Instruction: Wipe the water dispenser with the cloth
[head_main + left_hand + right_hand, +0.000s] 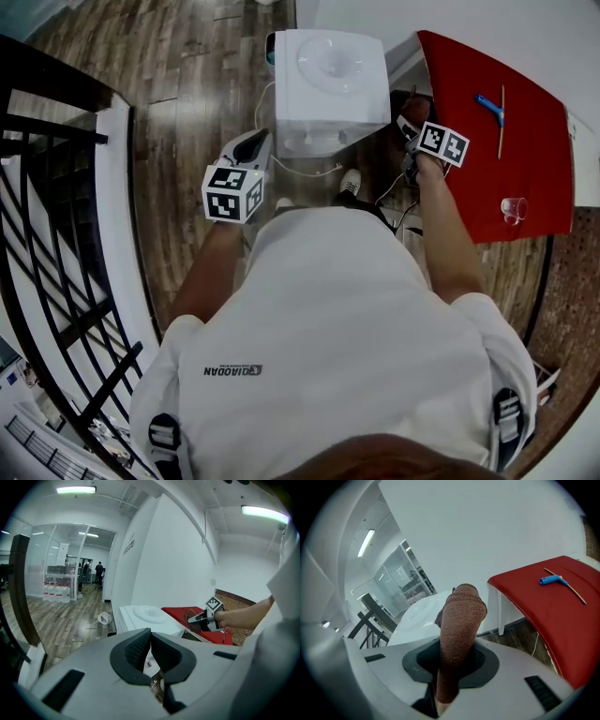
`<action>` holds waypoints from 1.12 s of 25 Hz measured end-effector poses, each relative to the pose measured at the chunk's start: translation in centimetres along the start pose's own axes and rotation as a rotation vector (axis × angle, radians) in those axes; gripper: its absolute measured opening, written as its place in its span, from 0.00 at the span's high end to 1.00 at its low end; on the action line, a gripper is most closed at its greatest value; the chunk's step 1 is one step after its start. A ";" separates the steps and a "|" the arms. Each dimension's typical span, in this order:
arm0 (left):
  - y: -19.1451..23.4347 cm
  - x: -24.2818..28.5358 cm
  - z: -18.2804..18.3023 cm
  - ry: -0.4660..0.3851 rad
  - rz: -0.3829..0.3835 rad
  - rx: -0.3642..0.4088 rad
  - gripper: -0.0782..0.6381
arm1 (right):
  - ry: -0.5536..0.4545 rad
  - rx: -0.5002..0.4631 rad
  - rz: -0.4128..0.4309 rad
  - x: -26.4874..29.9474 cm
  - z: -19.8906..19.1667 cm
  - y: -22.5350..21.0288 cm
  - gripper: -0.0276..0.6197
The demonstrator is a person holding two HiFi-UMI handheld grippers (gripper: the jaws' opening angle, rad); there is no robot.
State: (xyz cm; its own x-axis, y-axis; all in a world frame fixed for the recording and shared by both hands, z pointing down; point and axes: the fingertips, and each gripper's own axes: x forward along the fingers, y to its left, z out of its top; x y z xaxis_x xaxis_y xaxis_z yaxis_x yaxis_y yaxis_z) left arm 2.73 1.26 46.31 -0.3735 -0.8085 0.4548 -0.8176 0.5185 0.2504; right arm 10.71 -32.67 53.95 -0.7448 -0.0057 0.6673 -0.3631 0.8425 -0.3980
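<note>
Beside water dispenser (328,84) | right tongs (457,660) clamped on brown cloth (461,616) | left tongs (151,641) closed, empty

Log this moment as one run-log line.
right gripper: shut on brown cloth, beside water dispenser, near red table | left gripper: shut, empty, at dispenser's other side | cloth-dispenser contact: cannot tell

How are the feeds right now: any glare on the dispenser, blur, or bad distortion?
Head view: the water dispenser top is nearly washed out, and the railing bows near the edge. Left gripper view: ceiling lights flare, corners are vignetted black. Right gripper view: the cloth in the right gripper is sharp; the red table edge curves.
</note>
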 end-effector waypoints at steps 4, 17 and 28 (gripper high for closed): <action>0.6 -0.7 -0.5 0.006 0.008 -0.009 0.89 | -0.048 -0.027 -0.064 -0.6 0.3 -0.6 0.85; 3.3 -3.5 -3.5 -0.001 0.021 -0.236 0.89 | -0.154 -0.353 0.318 -0.3 -3.6 17.6 0.85; 4.1 -7.3 -5.2 -0.010 0.097 -0.210 0.89 | 0.141 -0.894 0.529 5.9 -16.0 27.5 0.85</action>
State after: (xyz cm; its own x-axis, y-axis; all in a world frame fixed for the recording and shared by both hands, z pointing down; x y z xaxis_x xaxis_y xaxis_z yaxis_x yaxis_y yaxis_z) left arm 4.37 10.73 48.43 -0.4512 -0.7543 0.4769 -0.6688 0.6397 0.3789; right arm 5.29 -0.91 57.02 -0.5946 0.4940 0.6343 0.5791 0.8105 -0.0884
